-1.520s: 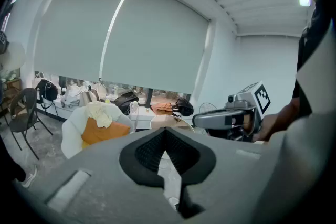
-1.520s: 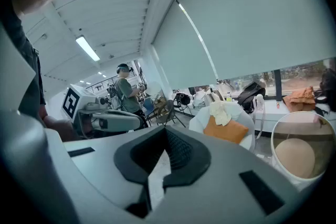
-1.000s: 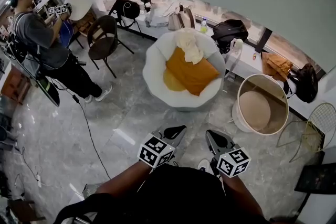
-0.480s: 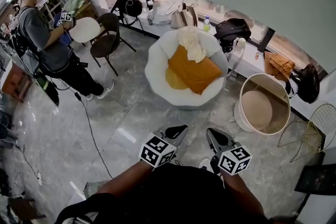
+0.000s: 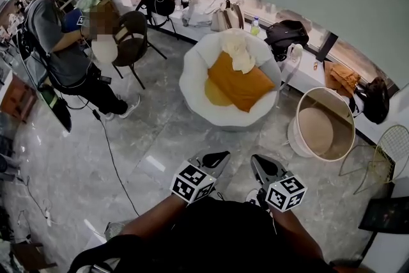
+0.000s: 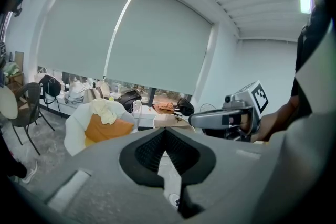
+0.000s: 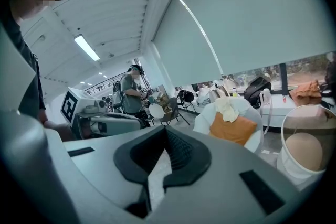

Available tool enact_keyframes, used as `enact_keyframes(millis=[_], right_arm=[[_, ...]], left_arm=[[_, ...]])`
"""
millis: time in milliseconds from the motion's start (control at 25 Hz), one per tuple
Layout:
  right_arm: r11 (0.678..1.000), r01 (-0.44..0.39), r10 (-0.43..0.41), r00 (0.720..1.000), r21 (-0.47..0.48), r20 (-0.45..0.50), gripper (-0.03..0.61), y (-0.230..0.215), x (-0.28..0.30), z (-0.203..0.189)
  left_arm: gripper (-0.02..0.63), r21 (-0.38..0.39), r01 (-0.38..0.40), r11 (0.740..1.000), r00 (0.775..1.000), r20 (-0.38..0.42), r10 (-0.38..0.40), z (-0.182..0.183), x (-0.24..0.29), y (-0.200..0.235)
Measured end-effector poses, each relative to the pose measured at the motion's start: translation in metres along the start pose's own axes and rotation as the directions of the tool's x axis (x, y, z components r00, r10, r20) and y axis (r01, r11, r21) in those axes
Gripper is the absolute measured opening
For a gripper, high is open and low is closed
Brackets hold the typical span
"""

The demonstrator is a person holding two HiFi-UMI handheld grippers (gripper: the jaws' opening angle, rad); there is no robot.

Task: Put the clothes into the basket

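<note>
Left tongs (image 6: 165, 129) low centre, jaws together at tips, nothing between. Beyond: white armchair (image 6: 73, 126) holding orange cushion (image 6: 105, 129), cream cloth (image 6: 106, 110) draped over cushion top. Round basket (image 6: 169, 119) just past tong tips, right of armchair. Right tongs (image 6: 194, 120) at right, pointing left, marker cube (image 6: 257, 96) at rear. Black bag (image 6: 128, 97) on counter (image 6: 65, 105) under grey blind (image 6: 126, 44). Dark chair (image 6: 29, 107) at left edge.

Basket (image 7: 292, 166) at 4 o'clock, clipped by frame edge. We cannot identify ledge clutter (image 5: 195, 11) at 12 o'clock.
</note>
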State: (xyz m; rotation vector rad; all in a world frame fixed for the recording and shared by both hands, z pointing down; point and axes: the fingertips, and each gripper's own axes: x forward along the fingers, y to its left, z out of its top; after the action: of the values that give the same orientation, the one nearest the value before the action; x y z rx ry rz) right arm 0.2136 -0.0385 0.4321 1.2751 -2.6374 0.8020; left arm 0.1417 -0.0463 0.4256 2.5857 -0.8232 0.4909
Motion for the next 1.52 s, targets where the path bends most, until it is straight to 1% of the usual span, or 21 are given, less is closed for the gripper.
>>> enact_keyframes(millis=[280,440,680,840,1000,1080,1280,1400,1520], right_arm=[[0.999,0.036,-0.035,0.999,0.016,-0.005,0.014,0.029,0.028,-0.009],[0.998,0.056,-0.055,0.998,0.029,-0.006,0.014,0.043,0.042,-0.02],[0.996,0.079,-0.079,0.997,0.037,-0.007,0.014,0.045,0.052,-0.019],[0.996,0.085,-0.085,0.996,0.04,-0.003,0.014,0.032,0.057,-0.011],[0.997,0.07,-0.07,0.998,0.037,-0.003,0.015,0.019,0.064,-0.005],[0.997,0.058,-0.058,0.998,0.042,0.0,0.015,0.007,0.071,0.001],[1.0,0.006,-0.006,1.0,0.023,0.021,0.014,-0.024,0.088,0.035],[1.0,-0.012,0.012,0.999,0.014,0.034,0.014,-0.05,0.092,0.056],[1.0,-0.018,0.017,0.999,0.012,0.039,0.015,-0.084,0.092,0.075]], left_arm=[[0.0,0.012,0.012,1.0,1.0,-0.021,-0.011,-0.011,-0.036,0.031],[0.0,0.015,0.026,1.0,0.999,-0.038,-0.025,-0.024,-0.051,0.045],[0.0,0.015,0.041,0.999,0.998,-0.045,-0.04,-0.027,-0.054,0.058],[0.0,0.003,0.032,0.999,0.999,-0.032,-0.032,-0.017,-0.044,0.068],[0.0,-0.051,0.021,0.998,1.0,-0.009,-0.022,-0.006,-0.034,0.075],[0.0,-0.065,0.006,0.998,1.0,-0.01,-0.006,-0.003,-0.026,0.08],[0.0,-0.068,-0.054,0.996,0.998,-0.023,0.052,0.013,-0.001,0.096],[0.0,-0.065,-0.079,0.995,0.997,-0.01,0.078,0.034,0.024,0.102],[0.0,-0.052,-0.082,0.995,0.997,0.009,0.083,0.058,0.056,0.101]])
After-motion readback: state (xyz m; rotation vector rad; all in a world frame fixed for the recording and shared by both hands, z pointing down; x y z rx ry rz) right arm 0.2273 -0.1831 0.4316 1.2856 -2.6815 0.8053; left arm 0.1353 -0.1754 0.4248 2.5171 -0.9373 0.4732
